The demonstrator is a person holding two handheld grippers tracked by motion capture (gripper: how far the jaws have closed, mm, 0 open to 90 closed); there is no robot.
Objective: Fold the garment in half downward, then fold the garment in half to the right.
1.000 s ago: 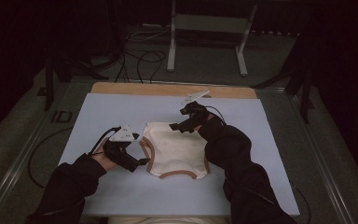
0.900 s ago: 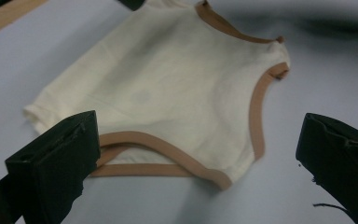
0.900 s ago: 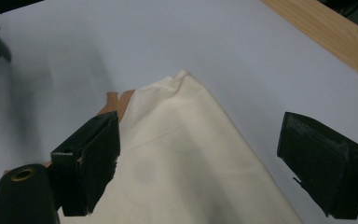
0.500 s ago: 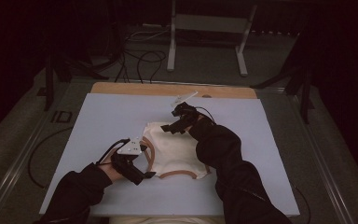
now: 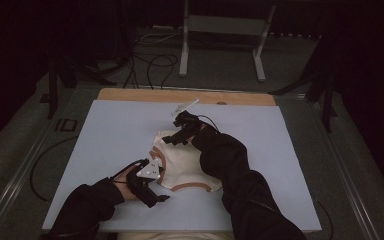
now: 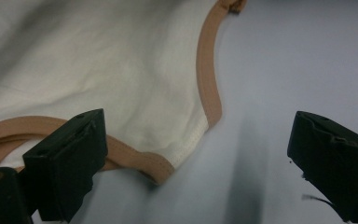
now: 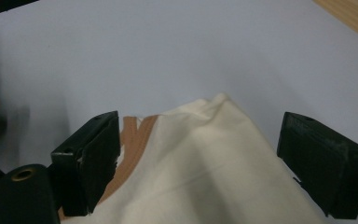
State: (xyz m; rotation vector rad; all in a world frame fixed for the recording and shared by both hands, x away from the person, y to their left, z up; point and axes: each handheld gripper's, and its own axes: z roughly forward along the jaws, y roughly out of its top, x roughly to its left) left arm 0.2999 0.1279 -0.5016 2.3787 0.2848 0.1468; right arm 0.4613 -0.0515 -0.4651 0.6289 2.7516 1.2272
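Observation:
A cream garment (image 5: 185, 160) with a tan band along its edges lies crumpled in the middle of a pale blue board (image 5: 115, 135). My left gripper (image 5: 161, 194) sits low at its near-left corner. In the left gripper view the left gripper (image 6: 196, 135) is open and its jaws have just been closing a little. The garment's (image 6: 98, 60) banded corner lies between them, and the left jaw overlaps the tan band (image 6: 207, 70). My right gripper (image 5: 174, 136) is at the far-left corner. There the right gripper (image 7: 200, 128) stands open astride a raised fold of the garment (image 7: 214, 154).
A wooden strip (image 5: 180, 95) borders the board's far edge and also shows as a wooden strip (image 7: 354, 14) in the right gripper view. Beyond it, a metal stand (image 5: 220, 40) and cables (image 5: 150, 65) lie on the dark floor. Both dark sleeves reach over the board's near half.
My left gripper has dropped and come nearer, from the garment's left side to its near-left corner. The right gripper has slid left along the far edge to the far-left corner.

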